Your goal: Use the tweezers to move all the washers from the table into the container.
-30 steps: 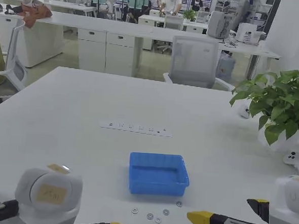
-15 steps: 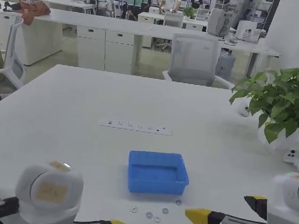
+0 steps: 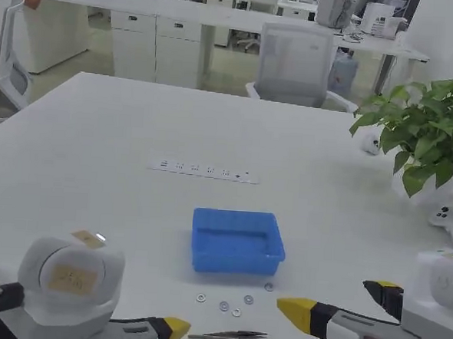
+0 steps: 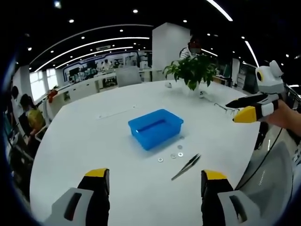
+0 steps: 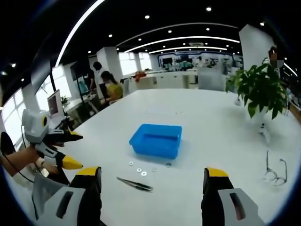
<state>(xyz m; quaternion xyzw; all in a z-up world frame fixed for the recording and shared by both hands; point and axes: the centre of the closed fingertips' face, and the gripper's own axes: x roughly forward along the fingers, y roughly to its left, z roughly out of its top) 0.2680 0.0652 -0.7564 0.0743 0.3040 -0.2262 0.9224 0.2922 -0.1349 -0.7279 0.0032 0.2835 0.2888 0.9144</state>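
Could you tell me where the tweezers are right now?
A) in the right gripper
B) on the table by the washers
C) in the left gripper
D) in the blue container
B: the tweezers lie flat on the table beside the washers, with no jaw touching them.

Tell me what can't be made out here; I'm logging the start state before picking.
- Washers: tiny specks in every view; count unsure.
- Container floor: head view, near wall hides its front strip.
- Tweezers: too thin anywhere to tell whether the tips are shut.
- Left gripper: head view, bottom edge cuts off most of it.
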